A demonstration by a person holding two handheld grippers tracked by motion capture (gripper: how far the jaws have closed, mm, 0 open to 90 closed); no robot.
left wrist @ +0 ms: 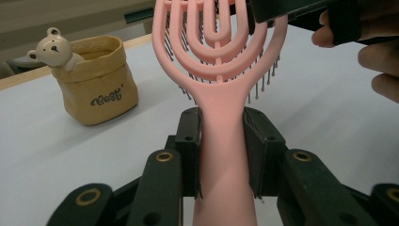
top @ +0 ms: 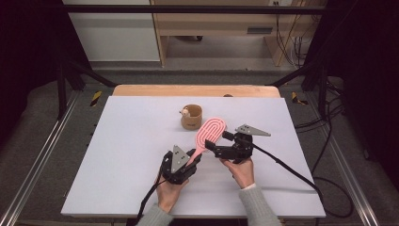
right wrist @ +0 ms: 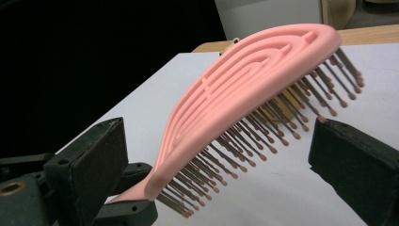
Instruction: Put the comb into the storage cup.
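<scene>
A pink vented hairbrush [top: 211,132] is held above the white table with its head pointing away from the person. My left gripper [top: 193,157] is shut on its handle; in the left gripper view both pads press the sides of the handle [left wrist: 221,141]. My right gripper [top: 219,142] comes in from the right at the brush head. In the right gripper view its jaws stand wide apart on either side of the head [right wrist: 244,89], one toward the smooth back and one toward the bristles, and neither presses on it. The brush is tilted, bristles [right wrist: 263,127] facing down and right.
A tan paper-bag-shaped pot [top: 191,117] with a small bear figure on its rim [left wrist: 51,46] stands on the white tabletop [top: 131,155] just beyond the brush. The wooden table edge [top: 195,90] runs along the far side. Cables trail from both grippers toward the near edge.
</scene>
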